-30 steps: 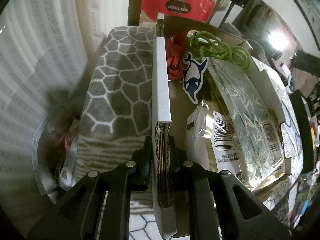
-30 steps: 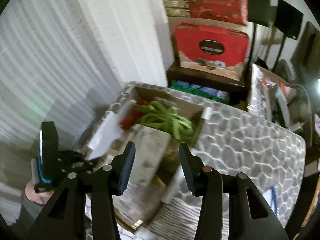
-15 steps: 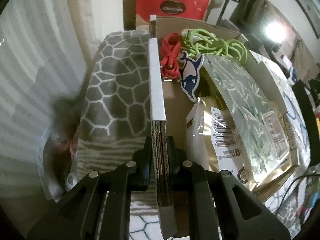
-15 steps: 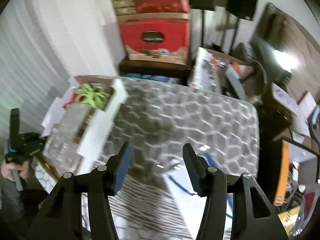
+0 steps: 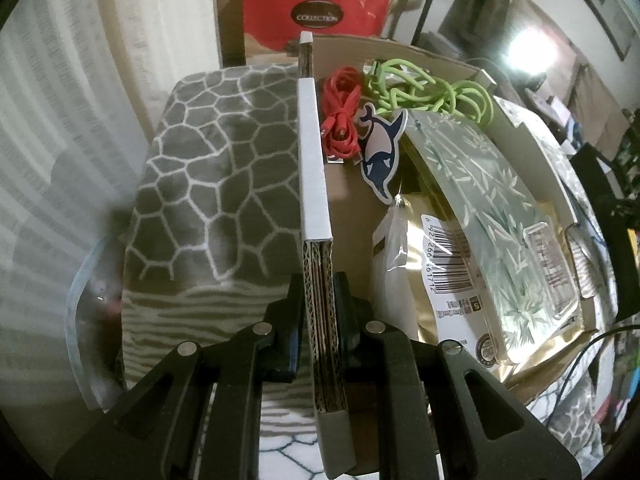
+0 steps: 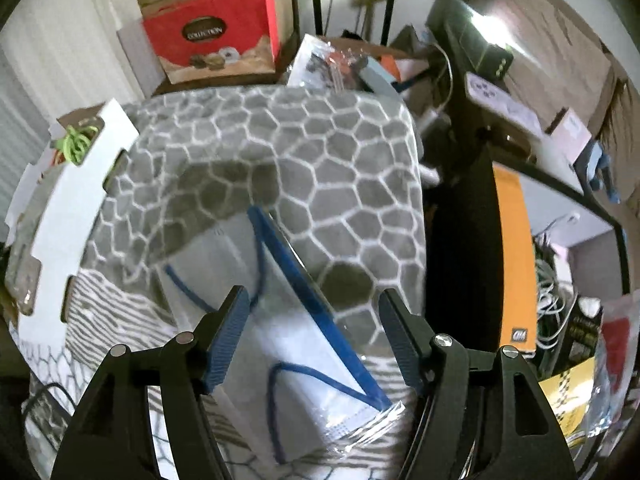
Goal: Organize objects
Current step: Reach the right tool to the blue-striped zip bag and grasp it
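Note:
My left gripper [image 5: 319, 312] is shut on the corrugated side wall of a cardboard box [image 5: 314, 184]. Inside the box lie a red cable [image 5: 340, 120], a green cord [image 5: 432, 88], a whale-shaped card [image 5: 378, 148] and a silver bamboo-print pouch [image 5: 492, 208]. In the right wrist view the same box [image 6: 76, 216] stands at the far left. My right gripper [image 6: 312, 332] hangs over a clear packet of face masks with blue straps [image 6: 288, 320] on the grey patterned blanket [image 6: 320, 152]. Its jaws are opening, the packet lies below between them, and the pads do not touch it.
A red gift box [image 6: 212, 40] stands behind the blanket-covered table. Clutter fills the right side: an orange book [image 6: 514, 264], white cables and a yellow notebook [image 6: 568, 396]. A clear bag [image 5: 92, 312] hangs off the table's left edge.
My right gripper swung from over the box rightward and down to the mask packet, with its jaws spreading wider. The left gripper kept its hold on the box wall and shifted slightly.

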`<state>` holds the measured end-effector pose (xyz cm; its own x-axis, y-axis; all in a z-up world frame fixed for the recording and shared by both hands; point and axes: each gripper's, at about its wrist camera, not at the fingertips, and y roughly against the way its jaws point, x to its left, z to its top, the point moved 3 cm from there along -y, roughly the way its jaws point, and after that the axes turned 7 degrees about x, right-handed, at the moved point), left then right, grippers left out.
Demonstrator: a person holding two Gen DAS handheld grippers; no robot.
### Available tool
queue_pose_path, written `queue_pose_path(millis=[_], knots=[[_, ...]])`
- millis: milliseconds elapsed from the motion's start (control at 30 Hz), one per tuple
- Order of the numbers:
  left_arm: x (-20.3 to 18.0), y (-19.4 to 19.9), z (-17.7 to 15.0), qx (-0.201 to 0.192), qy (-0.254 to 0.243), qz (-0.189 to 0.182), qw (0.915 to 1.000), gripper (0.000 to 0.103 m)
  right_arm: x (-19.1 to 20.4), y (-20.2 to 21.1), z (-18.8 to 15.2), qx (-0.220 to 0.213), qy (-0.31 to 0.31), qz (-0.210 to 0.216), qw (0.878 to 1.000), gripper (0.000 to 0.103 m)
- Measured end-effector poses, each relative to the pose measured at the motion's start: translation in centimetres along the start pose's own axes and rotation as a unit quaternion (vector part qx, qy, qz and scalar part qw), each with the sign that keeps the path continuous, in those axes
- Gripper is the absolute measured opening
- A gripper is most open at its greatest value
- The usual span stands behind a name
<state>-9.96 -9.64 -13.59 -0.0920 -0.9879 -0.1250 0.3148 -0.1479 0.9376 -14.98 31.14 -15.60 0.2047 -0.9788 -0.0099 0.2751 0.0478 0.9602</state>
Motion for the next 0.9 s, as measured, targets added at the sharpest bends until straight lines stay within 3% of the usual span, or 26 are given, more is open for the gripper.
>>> queue_pose_path(millis=[267, 467, 567, 667, 900], knots=[[-0.2, 0.0, 0.1, 0.002, 0.001, 0.003, 1.0, 0.012, 0.4, -1.8, -0.9, 0.013, 0.017, 0.01, 1.0, 0.069], [-0.5, -0.1, 0.2, 0.003, 0.001, 0.003, 1.0, 0.012, 0.7, -2.6, -1.4, 0.017, 0.024, 0.012, 1.0, 0.063], [-0.4, -0.1, 0.1, 0.003, 0.001, 0.002, 1.0, 0.013, 0.6, -2.5, -1.5, 0.015, 0.022, 0.012, 1.0, 0.045], [-0.4, -0.1, 0.1, 0.003, 0.002, 0.002, 1.0, 0.013, 0.6, -2.2, -1.6, 0.019, 0.022, 0.006, 1.0, 0.009], [-0.4, -0.2, 0.0, 0.004, 0.003, 0.001, 1.0, 0.013, 1.9, -0.1, -1.7, 0.009, 0.002, 0.103, 0.995, 0.005]])
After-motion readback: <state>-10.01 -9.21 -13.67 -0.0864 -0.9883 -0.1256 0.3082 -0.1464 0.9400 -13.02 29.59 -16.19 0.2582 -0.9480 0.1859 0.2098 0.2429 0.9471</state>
